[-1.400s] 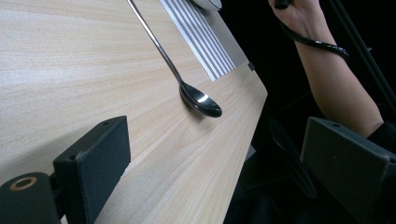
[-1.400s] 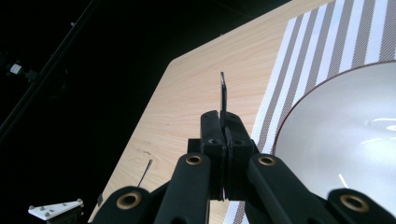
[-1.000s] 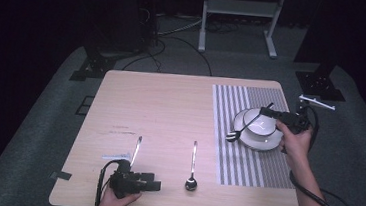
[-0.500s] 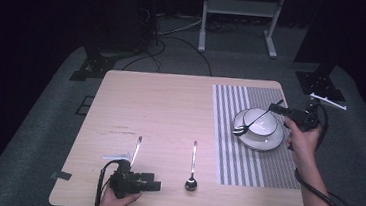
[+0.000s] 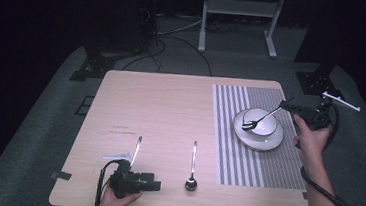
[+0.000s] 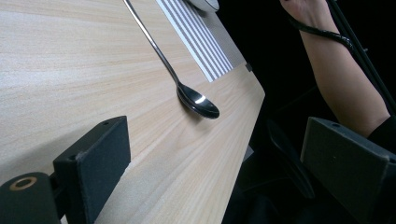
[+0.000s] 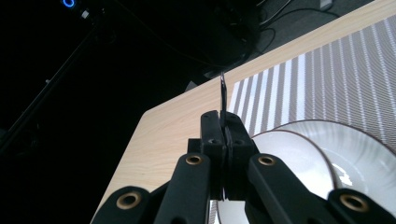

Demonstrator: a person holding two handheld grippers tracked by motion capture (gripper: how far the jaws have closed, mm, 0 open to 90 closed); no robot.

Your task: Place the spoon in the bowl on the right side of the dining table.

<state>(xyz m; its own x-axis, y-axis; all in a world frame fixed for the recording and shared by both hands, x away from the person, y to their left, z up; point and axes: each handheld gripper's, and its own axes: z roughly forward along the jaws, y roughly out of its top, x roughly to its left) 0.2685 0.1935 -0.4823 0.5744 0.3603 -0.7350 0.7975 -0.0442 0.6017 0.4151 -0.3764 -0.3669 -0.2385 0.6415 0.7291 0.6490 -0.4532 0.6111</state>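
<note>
Right gripper (image 5: pixel 287 105) clamps spoon (image 5: pixel 260 118) over bowl (image 5: pixel 263 132).

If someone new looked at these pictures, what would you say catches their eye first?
Probably the right gripper, shut on a spoon whose head hangs over the white bowl and plate on the striped mat. Next, a second spoon lying on the wooden table near its front edge, just beside the open left gripper.

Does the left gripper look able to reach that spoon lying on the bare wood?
Probably yes. The left gripper rests open on the table, the spoon lies close beside it, and nothing sits between them.
</note>
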